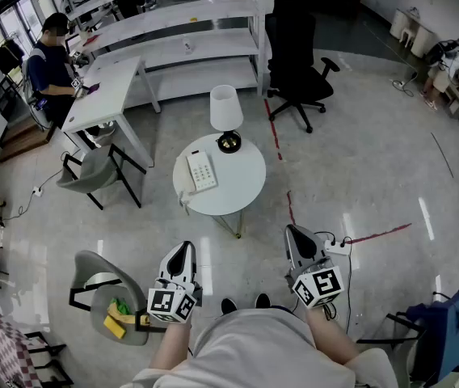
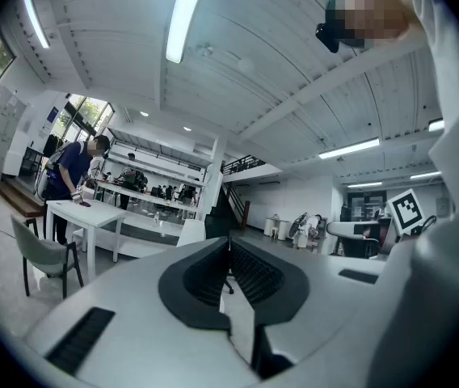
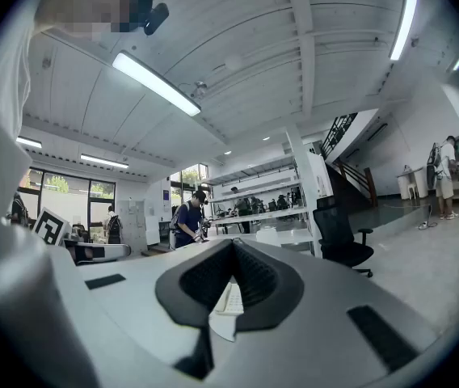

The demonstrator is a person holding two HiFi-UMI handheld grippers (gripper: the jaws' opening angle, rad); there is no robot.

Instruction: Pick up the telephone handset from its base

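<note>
- The telephone sits on the round white table [image 1: 242, 186], a little left of centre, with a white lamp [image 1: 225, 107] at the table's far edge.
- The handset [image 1: 191, 175] appears to lie along the left side of the base [image 1: 205, 170], though it is small in the head view and its outline is hard to make out. A cord [image 1: 183, 199] hangs off the table edge just below it.
- The left gripper [image 1: 183, 249] and the right gripper [image 1: 292, 231] are both held level close to the person's body, well short of the table. Each has its jaws together with nothing between them.
- My judgement on handling: the handset is likely light, rigid, smooth plastic — easy to lift but apt to slip or twist.
- The best hold is probably across the narrow middle bar, between earpiece and mouthpiece.
- The cord may tug on the handset or drag the base — so a straight, gentle lift looks wise.
</note>
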